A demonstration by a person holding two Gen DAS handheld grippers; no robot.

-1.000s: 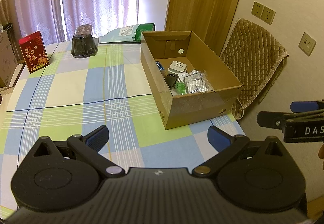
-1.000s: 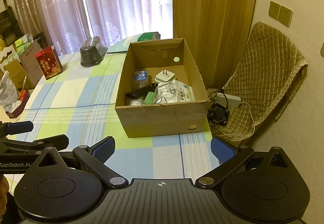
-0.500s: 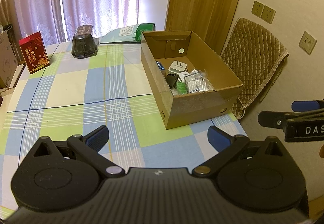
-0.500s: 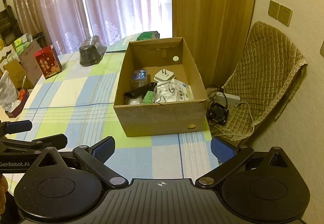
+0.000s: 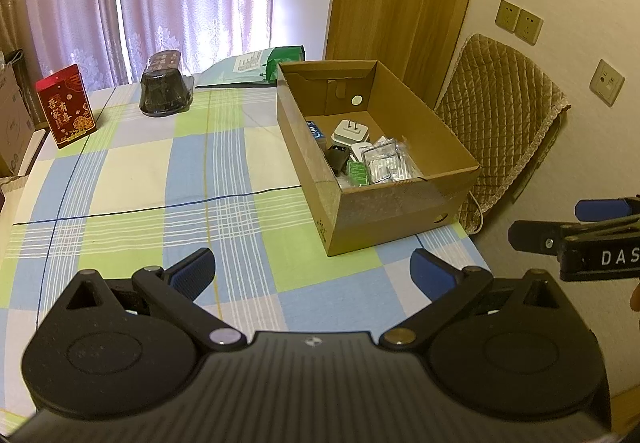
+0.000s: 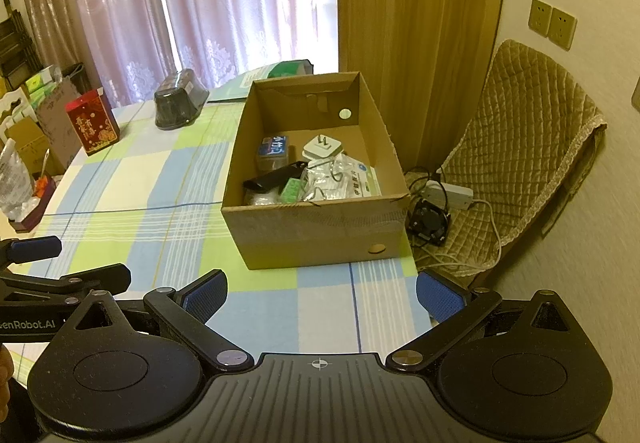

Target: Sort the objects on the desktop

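Left gripper (image 5: 312, 269) and right gripper (image 6: 320, 293): both spread wide, holding nothing, above the checked tablecloth (image 5: 168, 179) short of the open brown cardboard box (image 6: 320, 227). White plug adapter (image 6: 322, 149), black case (image 6: 276, 179), clear packets (image 6: 340, 181) lie inside the box. Red carton (image 5: 66, 105) and dark tub (image 5: 164, 89) sit well left of it.
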